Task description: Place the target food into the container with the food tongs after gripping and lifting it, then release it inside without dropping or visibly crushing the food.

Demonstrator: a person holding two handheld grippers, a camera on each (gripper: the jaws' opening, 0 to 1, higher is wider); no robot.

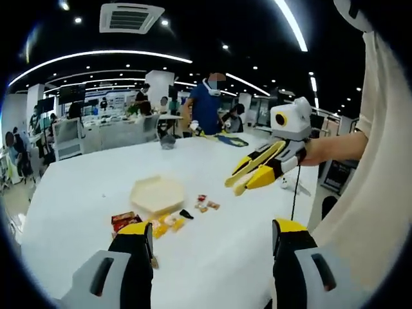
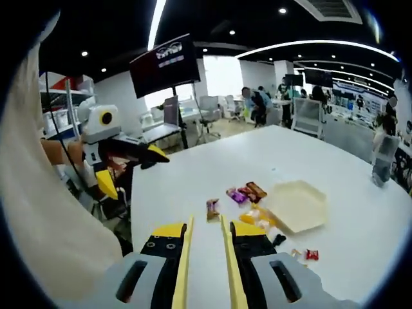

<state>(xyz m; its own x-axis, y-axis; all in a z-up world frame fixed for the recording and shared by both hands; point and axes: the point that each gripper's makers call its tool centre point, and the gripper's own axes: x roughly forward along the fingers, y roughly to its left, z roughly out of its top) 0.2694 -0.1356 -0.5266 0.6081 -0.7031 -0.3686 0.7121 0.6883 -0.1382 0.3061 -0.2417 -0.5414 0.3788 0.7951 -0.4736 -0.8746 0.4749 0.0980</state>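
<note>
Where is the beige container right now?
The beige container sits open on the white table, mid-left in the left gripper view, with snack packets scattered beside it.

Bright, even indoor light from ceiling strip lights (image 1: 293,22) and recessed spots; you see strips bowed by fisheye. White table (image 1: 212,161) reflects strongly, near glare, shadows faint. Far background soft, small packets low in detail. Straight lines curve hard toward edges of your views.

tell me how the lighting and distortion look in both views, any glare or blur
Left gripper view: ceiling light strips bow into arcs from the fisheye, the white table is evenly lit, and the distant people look soft. Right gripper view: same curved ceiling lights, the container is fairly crisp, the small food packets slightly blurred.
</note>
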